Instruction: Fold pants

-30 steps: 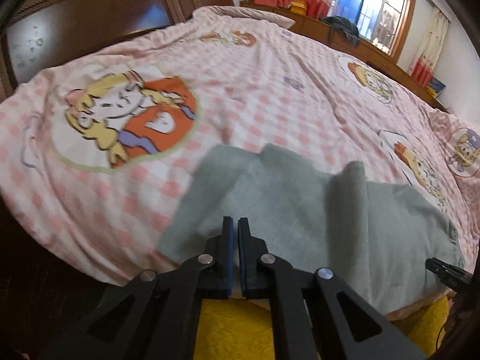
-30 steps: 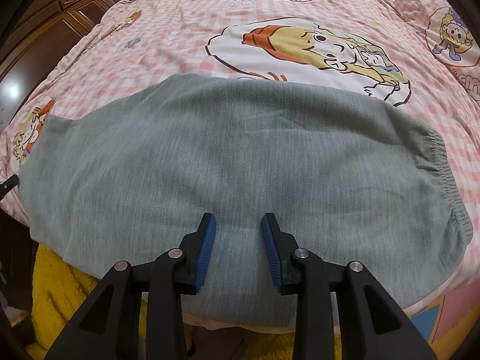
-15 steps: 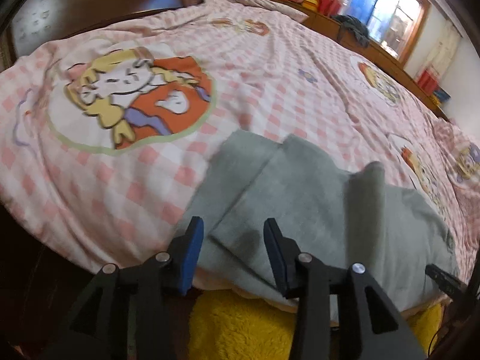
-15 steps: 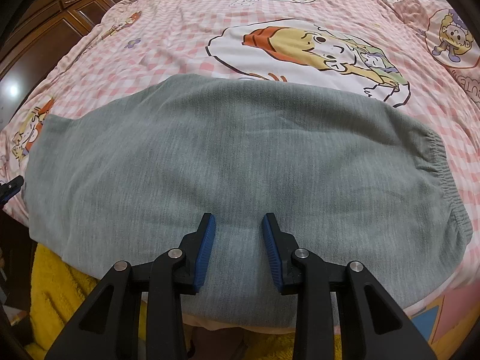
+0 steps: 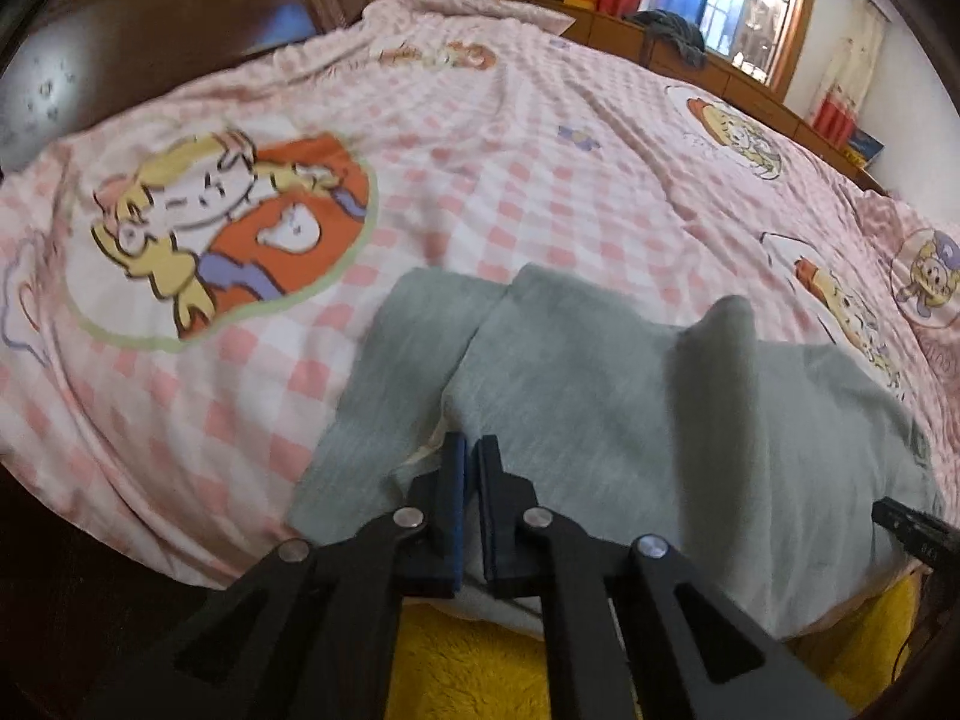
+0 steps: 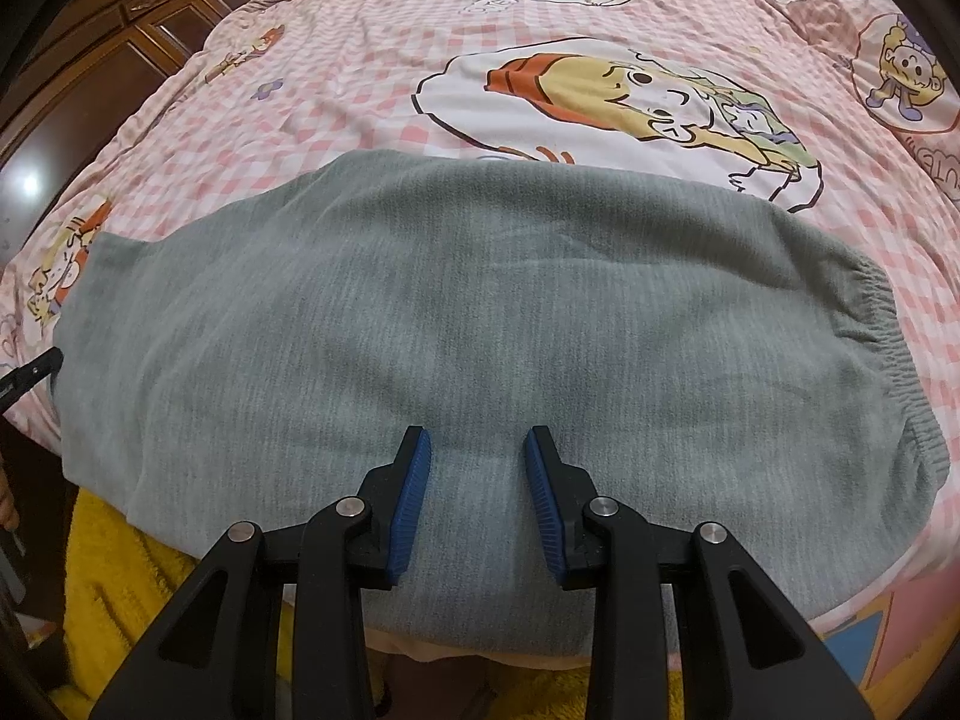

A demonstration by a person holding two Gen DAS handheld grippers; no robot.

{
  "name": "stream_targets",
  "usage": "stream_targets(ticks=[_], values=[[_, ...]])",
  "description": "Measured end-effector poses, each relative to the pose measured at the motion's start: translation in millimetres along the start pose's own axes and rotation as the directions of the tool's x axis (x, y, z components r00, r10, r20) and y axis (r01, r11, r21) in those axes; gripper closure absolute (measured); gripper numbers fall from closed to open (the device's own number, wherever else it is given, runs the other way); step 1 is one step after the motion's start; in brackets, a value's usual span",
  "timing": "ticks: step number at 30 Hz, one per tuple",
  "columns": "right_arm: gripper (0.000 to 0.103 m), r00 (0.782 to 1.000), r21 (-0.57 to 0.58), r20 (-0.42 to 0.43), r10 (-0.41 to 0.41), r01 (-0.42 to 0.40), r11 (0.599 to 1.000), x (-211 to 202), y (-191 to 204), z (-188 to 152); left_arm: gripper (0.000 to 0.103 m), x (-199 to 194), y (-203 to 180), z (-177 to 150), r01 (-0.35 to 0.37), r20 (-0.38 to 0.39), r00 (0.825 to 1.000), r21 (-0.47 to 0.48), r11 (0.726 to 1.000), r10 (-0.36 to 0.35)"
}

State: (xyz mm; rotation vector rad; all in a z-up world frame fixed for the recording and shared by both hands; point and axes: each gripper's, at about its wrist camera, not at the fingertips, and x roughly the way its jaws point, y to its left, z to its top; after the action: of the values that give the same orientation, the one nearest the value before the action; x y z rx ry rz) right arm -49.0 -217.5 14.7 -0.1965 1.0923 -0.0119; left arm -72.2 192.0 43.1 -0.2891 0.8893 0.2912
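**Left jaws pinched at the pants' leg end**

While the left gripper [image 5: 471, 468] sits clamped shut at the near edge of the grey pants [image 6: 480, 324], whether cloth is caught cannot be told. Over the pants' middle, the right gripper [image 6: 477, 480] hangs partly open, holding nothing. Beneath the pants lies the pink checked bedspread [image 6: 372, 78].

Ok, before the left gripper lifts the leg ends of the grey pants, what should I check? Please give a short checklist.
1. Left gripper shut: ok.
2. Hem of the pants caught between its pads: cannot tell.
3. Leg ends stacked evenly: not ok, the lower leg sticks out to the side.
4. Cloth lying flat: not ok, a ridge stands up.
5. Right gripper open over the pants, pressing nothing: ok.
6. Waistband resting on the bedspread: ok.
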Motion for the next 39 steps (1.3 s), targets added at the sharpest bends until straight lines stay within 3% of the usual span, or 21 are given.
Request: stream_targets(ticks=[3, 6, 10, 13, 16, 18, 22, 26, 29, 33, 34, 35, 39], values=[[0.069, 1.000, 0.002, -0.001, 0.004, -0.004, 1.000, 0, 0, 0, 0.100, -17, 5, -1, -0.071, 0.045, 0.996, -0.018, 0.997, 0.071], [0.069, 1.000, 0.000, 0.000, 0.002, -0.002, 1.000, 0, 0, 0, 0.099, -30, 19, -4, -0.180, 0.084, 0.980, -0.026, 0.983, 0.181], [0.069, 1.000, 0.001, -0.001, 0.002, -0.002, 1.000, 0, 0, 0, 0.098, 1, 37, -13, -0.141, -0.060, 0.989, -0.057, 0.988, 0.138], [0.069, 1.000, 0.003, -0.006, 0.007, -0.007, 1.000, -1, 0, 1, 0.091, 6, 38, -16, -0.170, -0.072, 0.984, -0.098, 0.981, 0.163], [0.069, 1.000, 0.001, -0.004, 0.027, -0.027, 1.000, -7, 1, 8, 0.086, -14, 32, -6, -0.124, -0.004, 0.992, -0.113, 0.986, 0.125], [0.069, 0.998, -0.010, 0.011, 0.059, -0.059, 0.998, -11, 4, 21, 0.076, -24, 23, 3, -0.102, 0.030, 0.994, -0.073, 0.992, 0.105], [0.069, 0.995, -0.071, 0.028, 0.097, -0.094, 0.993, -11, 20, 54, 0.074, -23, 1, 28, -0.039, 0.054, 0.998, 0.029, 0.999, 0.038], [0.069, 0.996, -0.184, 0.044, 0.078, -0.068, 0.981, 2, 40, 90, 0.074, -14, -8, 41, 0.017, 0.038, 0.999, 0.037, 0.999, -0.018], [0.069, 0.995, -0.217, 0.004, 0.097, -0.094, 0.972, 24, 47, 115, 0.074, -9, -8, 43, 0.029, 0.034, 0.999, 0.010, 1.000, -0.029], [0.069, 0.973, -0.185, -0.099, 0.208, -0.224, 0.957, 52, 51, 128, 0.074, -1, -4, 41, 0.046, 0.005, 0.999, -0.007, 0.999, -0.046], [0.073, 0.969, -0.187, -0.096, 0.225, -0.240, 0.953, 52, 53, 127, 0.074, 1, -4, 41, 0.050, 0.001, 0.999, -0.004, 0.999, -0.050], [0.103, 0.970, -0.207, -0.067, 0.234, -0.243, 0.948, 49, 56, 126, 0.074, 1, -4, 39, 0.058, 0.001, 0.998, -0.001, 0.998, -0.058], [0.103, 0.992, -0.191, 0.092, 0.083, -0.065, 0.979, 36, 53, 133, 0.074, 9, -15, 42, 0.122, -0.014, 0.992, 0.014, 0.992, -0.122]])
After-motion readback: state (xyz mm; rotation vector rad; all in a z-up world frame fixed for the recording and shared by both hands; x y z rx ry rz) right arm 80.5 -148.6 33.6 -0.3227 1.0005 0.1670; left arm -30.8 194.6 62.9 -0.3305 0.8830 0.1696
